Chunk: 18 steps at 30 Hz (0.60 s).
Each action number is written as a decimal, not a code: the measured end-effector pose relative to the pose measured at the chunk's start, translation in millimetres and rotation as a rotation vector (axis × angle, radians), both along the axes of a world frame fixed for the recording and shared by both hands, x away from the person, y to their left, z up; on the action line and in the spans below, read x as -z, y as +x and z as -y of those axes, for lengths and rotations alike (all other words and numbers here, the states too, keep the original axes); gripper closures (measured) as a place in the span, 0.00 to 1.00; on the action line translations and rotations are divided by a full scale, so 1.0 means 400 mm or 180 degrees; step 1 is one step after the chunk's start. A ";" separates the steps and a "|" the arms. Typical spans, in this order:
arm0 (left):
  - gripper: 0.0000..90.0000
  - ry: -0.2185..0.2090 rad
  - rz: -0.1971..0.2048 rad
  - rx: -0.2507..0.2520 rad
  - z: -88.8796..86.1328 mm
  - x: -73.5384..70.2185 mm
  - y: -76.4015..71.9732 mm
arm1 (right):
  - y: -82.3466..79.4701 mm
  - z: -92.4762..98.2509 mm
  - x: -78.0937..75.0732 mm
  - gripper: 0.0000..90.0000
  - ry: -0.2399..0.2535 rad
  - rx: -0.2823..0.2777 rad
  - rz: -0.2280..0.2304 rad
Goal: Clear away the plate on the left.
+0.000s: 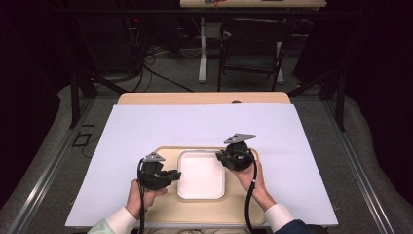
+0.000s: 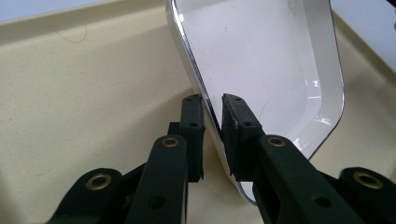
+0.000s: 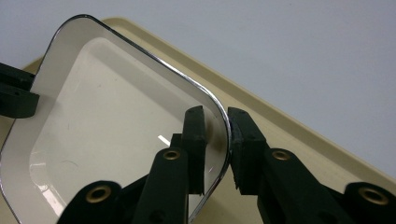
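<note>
I have the white dish [image 1: 201, 174], a shallow rounded-square pan with a glossy enamel face and a thin dark rim, sitting low and centre in the high view on a matte beige tray [image 1: 168, 209]. The tray rests on a smooth white sheet [image 1: 195, 124] that covers the wooden table [image 1: 204, 98].

My left gripper [image 1: 171, 175] comes in at the dish's left edge. In the left gripper view [image 2: 212, 116] its black, blocky jaws stand narrow astride the rim, one pad over the tray side, the other inside the dish; the outer pad looks a hair off the metal, so I count it as not clamped.

My right gripper [image 1: 220, 157] sits at the dish's upper right corner. In the right gripper view [image 3: 215, 128] its jaws are pinched on the curved rim, one pad on the glossy inside wall, the other outside against the edge.
</note>
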State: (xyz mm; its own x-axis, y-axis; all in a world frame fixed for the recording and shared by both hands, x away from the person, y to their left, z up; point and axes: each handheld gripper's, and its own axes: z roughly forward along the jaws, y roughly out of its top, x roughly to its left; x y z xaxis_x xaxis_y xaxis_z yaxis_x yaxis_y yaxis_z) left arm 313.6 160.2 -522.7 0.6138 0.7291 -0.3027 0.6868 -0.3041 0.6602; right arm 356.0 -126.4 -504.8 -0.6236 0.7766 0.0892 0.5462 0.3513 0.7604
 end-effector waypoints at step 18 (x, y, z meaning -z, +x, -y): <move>0.86 0.0075 -0.0145 0.0079 0.001 0.017 0.008 | 0.010 0.000 0.031 0.86 -0.0085 -0.0022 -0.0144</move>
State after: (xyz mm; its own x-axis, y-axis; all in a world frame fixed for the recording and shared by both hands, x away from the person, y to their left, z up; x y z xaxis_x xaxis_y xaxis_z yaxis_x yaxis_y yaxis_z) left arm 317.0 159.8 -529.5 0.6177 0.7211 -0.3139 0.7081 -0.3364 0.6208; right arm 360.2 -126.3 -517.4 -0.6248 0.7748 0.0967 0.5773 0.3750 0.7254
